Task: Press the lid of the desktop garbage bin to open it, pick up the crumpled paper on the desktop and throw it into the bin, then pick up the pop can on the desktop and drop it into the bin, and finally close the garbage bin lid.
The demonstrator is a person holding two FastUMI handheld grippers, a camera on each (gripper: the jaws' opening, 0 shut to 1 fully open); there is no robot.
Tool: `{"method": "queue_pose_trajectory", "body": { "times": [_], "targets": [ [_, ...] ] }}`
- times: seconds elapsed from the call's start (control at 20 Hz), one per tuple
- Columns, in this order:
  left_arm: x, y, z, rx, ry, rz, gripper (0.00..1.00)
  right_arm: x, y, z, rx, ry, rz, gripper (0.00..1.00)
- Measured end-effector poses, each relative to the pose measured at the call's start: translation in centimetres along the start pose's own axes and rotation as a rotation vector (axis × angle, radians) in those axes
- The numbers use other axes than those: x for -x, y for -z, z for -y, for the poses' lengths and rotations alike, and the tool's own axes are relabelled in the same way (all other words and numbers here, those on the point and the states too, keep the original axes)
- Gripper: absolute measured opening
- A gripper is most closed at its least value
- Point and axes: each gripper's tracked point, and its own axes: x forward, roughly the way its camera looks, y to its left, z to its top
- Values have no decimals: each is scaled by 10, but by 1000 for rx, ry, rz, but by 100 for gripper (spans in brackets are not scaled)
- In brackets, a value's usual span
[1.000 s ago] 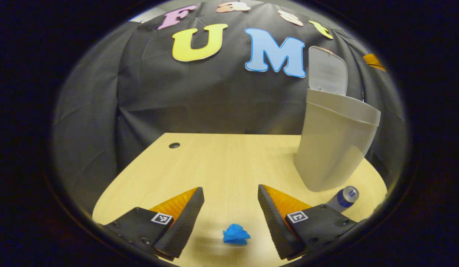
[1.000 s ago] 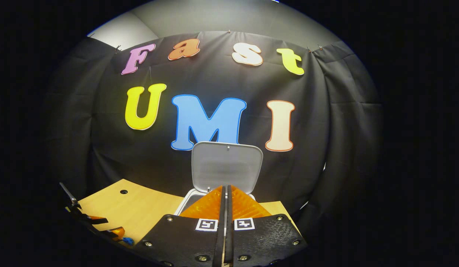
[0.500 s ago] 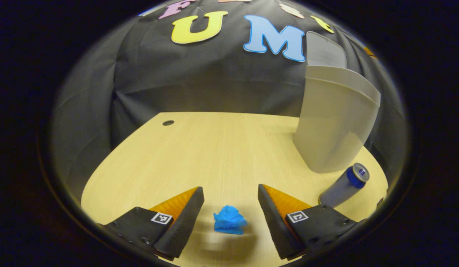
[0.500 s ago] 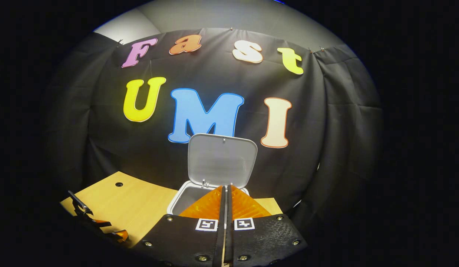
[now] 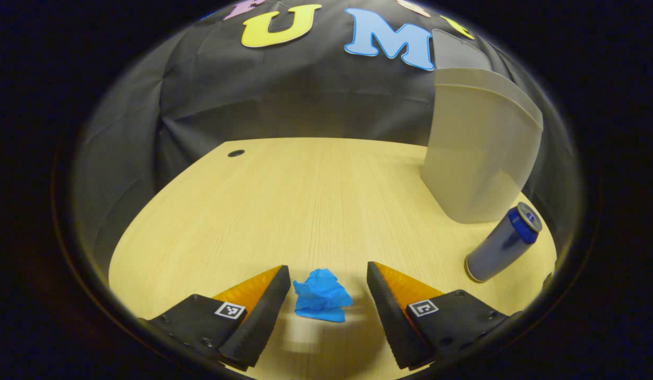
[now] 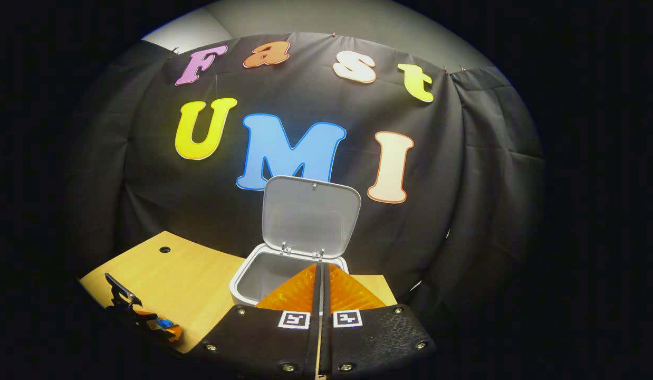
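Left gripper view, bottom centre: left gripper, fingers wide, straddles the blue paper on the desk without touching it. Right edge: upright can, its label unreadable, just beside the bin. Right gripper view: right gripper, fingers pressed together and empty, before the bin with its lid raised.

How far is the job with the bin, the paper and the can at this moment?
Done: the bin is open, its lid standing upright. In hand: the left tongs are open around the blue crumpled paper on the desk, not gripping it yet. The right tongs are shut and empty. Left: drop the paper in, then the can, upright beside the bin, then close the lid.
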Motion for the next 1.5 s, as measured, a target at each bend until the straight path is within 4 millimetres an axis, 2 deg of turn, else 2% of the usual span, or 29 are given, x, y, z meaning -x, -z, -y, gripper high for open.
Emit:
{"method": "queue_pose_trajectory", "body": {
  "times": [0.2,0.3,0.45,0.55,0.6,0.65,0.85,0.95,1.05,1.15,1.2,1.3,1.5],
  "targets": [
    [-1,13,0,-18,-14,-19,96,5,2,2,6,7,3,2],
    [-4,19,-6,-12,-25,-32,77,6,5,7,14,14,-6,2],
    [-5,23,-10,-7,-46,-41,61,8,7,10,-7,21,-12,2],
    [-5,21,-10,-6,-45,-49,53,8,7,12,-14,24,-13,2],
    [-5,19,-13,-18,-63,-49,55,8,8,13,-15,24,-12,2],
    [-7,21,-14,-17,-65,-59,42,8,7,13,-15,24,-11,2],
    [-6,9,-17,-7,-74,-55,43,7,8,12,-12,18,-9,2],
    [-3,-9,-18,9,-76,-32,43,6,9,12,-9,18,-6,2],
    [2,-37,-18,19,-77,10,41,5,9,13,-12,16,-4,2],
    [9,-77,-14,32,-65,72,39,4,12,13,-20,11,-4,2],
    [13,-98,-11,36,-56,105,43,2,13,14,-24,9,-5,2],
    [24,-141,-5,24,-38,166,39,1,15,14,-40,3,-3,2],
    [41,-226,21,-42,3,266,43,-2,18,19,-75,7,13,2]
  ]
}}
